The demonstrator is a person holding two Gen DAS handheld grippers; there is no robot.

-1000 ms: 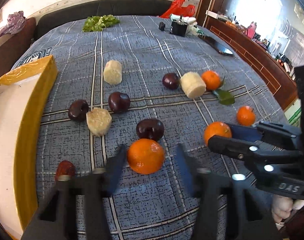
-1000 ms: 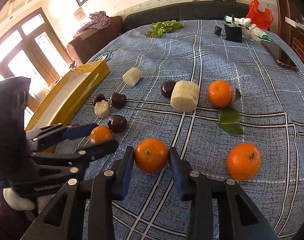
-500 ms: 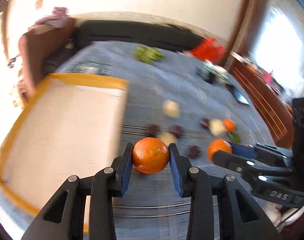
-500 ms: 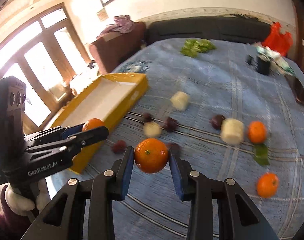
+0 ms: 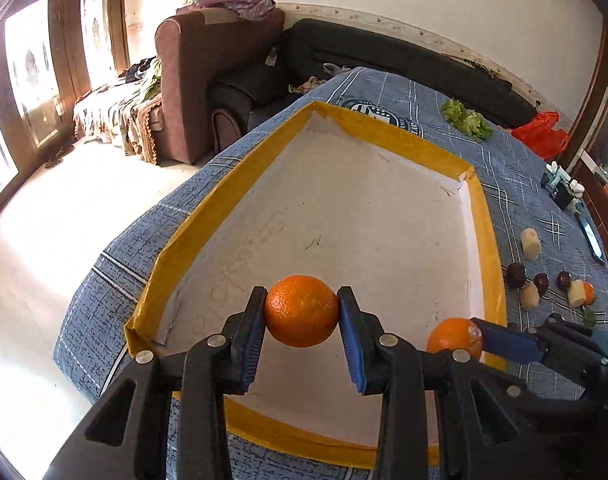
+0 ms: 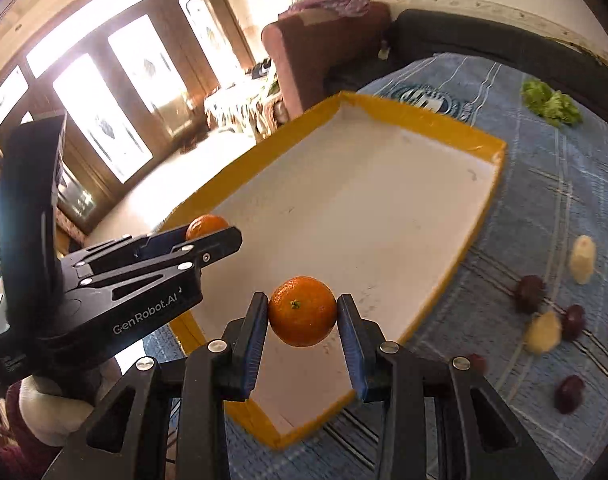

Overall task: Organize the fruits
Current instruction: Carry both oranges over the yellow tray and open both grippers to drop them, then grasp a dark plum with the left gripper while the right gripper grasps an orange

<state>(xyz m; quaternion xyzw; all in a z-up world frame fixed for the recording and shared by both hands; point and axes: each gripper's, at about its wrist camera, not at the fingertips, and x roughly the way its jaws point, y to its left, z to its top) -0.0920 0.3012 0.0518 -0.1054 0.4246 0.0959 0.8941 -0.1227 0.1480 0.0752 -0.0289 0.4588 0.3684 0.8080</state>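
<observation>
Two oranges are each pinched between a gripper's pads, one in the left gripper (image 5: 301, 316), one in the right gripper (image 6: 303, 312), jaws narrowed onto the fruit, both held above the empty yellow-rimmed tray (image 5: 388, 136), probably for dropping in; beyond the right fingers lie three pale chunks, several dark plums and another orange

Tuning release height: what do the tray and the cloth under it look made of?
Tray: looks like cardboard or foam board, matte white inside with pen marks, rim wrapped in glossy yellow tape that wrinkles at the corners. Cloth: looks like woven fabric, blue with white plaid lines, matte, draping over the edge. Both guessed from look alone.
</observation>
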